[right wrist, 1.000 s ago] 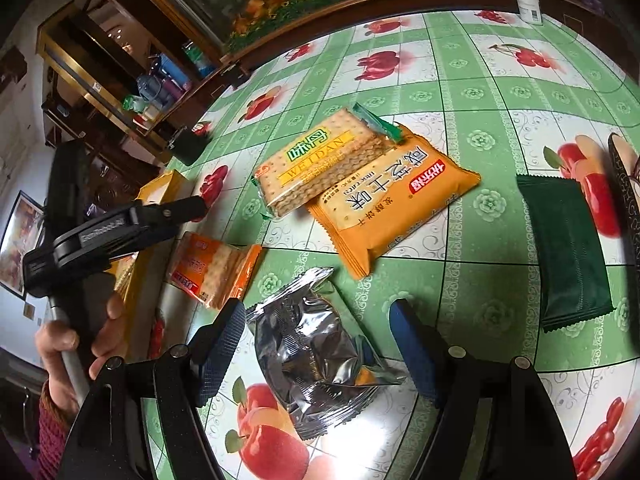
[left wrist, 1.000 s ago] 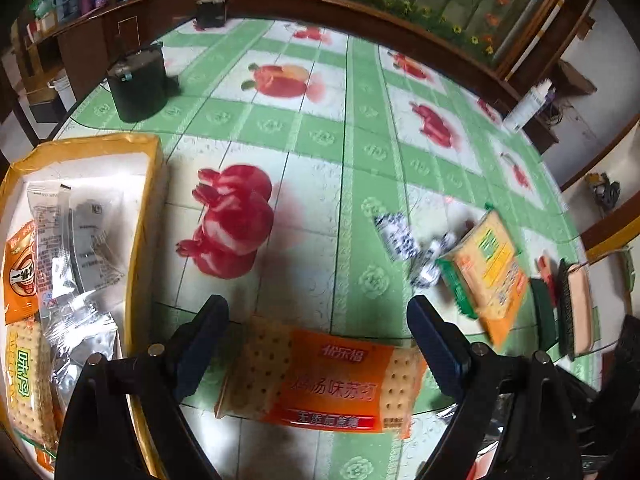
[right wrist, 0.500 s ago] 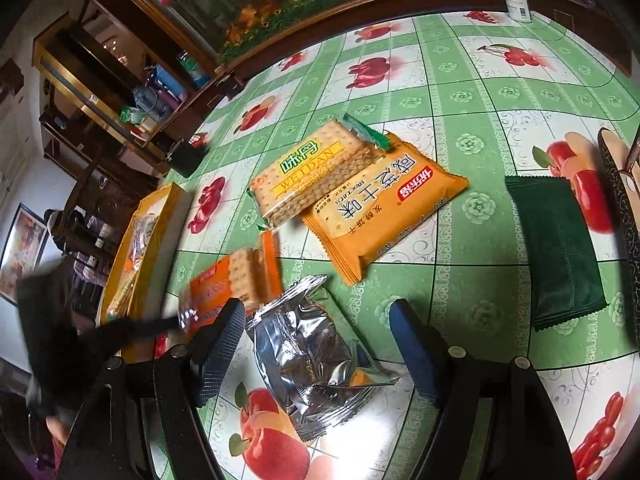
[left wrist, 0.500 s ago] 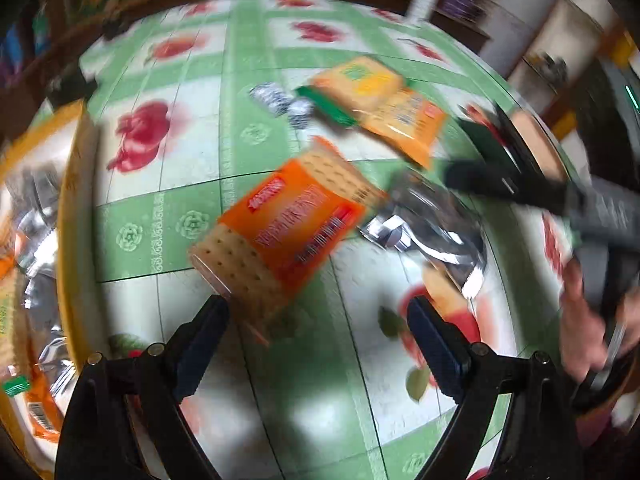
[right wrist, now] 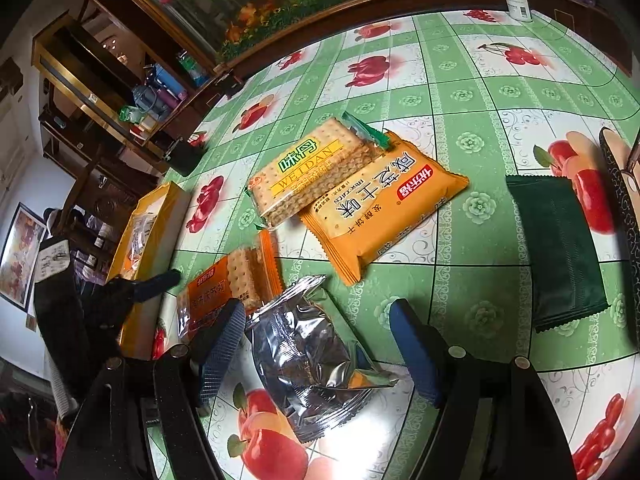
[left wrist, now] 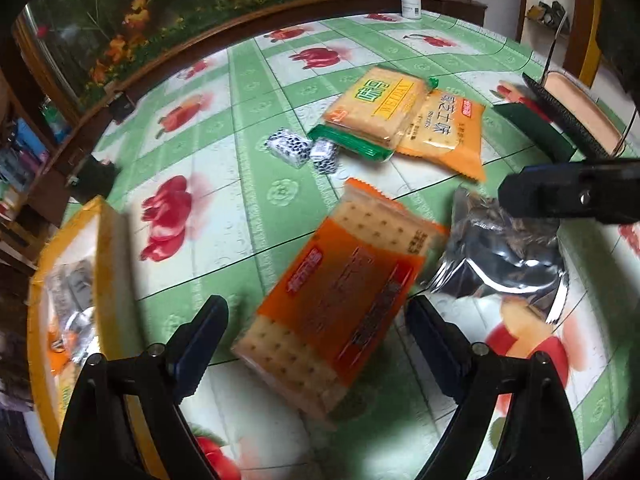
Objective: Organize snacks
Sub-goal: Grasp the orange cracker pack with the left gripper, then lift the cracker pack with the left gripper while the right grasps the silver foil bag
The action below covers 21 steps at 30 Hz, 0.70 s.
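Orange plastic-wrapped cracker packet [left wrist: 344,284] lies flat on your table [left wrist: 256,184], between your left tool's [left wrist: 316,344] spread jaws, untouched; its long axis runs toward one o'clock, so roll before pinching

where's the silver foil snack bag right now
The silver foil bag lies flat on the tablecloth between the right gripper's open jaws in the right wrist view, just right of the orange cracker pack and below the yellow biscuit pack.
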{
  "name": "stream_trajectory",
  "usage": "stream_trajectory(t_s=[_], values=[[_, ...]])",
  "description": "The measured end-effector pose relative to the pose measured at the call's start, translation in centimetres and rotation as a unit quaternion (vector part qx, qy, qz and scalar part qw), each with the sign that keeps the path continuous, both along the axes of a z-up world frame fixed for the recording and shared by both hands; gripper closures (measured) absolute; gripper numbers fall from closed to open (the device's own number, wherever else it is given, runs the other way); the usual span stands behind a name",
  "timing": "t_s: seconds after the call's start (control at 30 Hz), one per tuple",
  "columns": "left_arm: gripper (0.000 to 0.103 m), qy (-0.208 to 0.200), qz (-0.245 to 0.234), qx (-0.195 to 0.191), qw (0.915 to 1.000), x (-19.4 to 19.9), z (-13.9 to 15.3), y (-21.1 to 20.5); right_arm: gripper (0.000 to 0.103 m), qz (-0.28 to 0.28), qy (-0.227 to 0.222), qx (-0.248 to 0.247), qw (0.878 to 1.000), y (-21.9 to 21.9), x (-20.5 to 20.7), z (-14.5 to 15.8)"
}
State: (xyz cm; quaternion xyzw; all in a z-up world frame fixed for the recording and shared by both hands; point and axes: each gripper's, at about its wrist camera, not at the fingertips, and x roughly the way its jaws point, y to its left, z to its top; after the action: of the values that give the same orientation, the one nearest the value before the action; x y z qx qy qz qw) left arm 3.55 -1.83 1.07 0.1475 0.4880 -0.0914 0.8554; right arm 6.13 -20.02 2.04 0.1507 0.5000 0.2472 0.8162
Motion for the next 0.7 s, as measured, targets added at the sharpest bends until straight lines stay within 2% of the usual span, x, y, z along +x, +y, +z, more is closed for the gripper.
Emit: stream_trajectory(t_s=[0.07, 0.13, 0.23, 0.33, 0.5, 0.57, 0.67, 0.7], values=[[0.013, -0.008, 0.020, -0.006, 0.9998, 0.3, -0.1, 0.3, 0.024, 0.003, -0.002, -0.001, 1.000, 0.1, -0.1, 0.1], [0.026, -0.016, 0.061, -0.032, 0.9975, 0.5, -0.2, 1.5, 0.024, 0.005, -0.005, -0.004, 1.000, 0.3, -0.2, 0.2], [0.038, -0.016, 0.111, -0.058, 0.9919, 0.4, -0.3, 2.9, 0.024, 0.009, -0.010, -0.009, 1.000, 0.4, -0.3, 0.3], [0.038, -0.033, 0.151, -0.069, 0.9855, -0.1, -0.3, 4.0, 0.024, 0.032, -0.023, -0.031, 0.999, 1.2, -0.8, 0.5], [0.038, -0.067, 0.151, -0.076, 0.9833, -0.9, -0.6, 4.3, 0.024, 0.098, -0.077, -0.120, 0.985, 3.7, -3.1, 0.7], [0.038, -0.068, 0.149, -0.080, 0.9833, -0.9, -0.6, 4.3, 0.024, 0.107, -0.092, -0.152, 0.978, 4.4, -3.7, 0.3], [0.039, -0.068, 0.146, -0.083, 0.9834, -0.8, -0.5, 4.2, 0.025, 0.114, -0.090, -0.187, 0.971, 5.3, -3.5, -0.8], [0.043, -0.070, 0.145, -0.082, 0.9836, -0.9, -0.5, 4.1, 0.026, 0.113, -0.095, -0.198, 0.969, 5.5, -3.5, -1.1]])
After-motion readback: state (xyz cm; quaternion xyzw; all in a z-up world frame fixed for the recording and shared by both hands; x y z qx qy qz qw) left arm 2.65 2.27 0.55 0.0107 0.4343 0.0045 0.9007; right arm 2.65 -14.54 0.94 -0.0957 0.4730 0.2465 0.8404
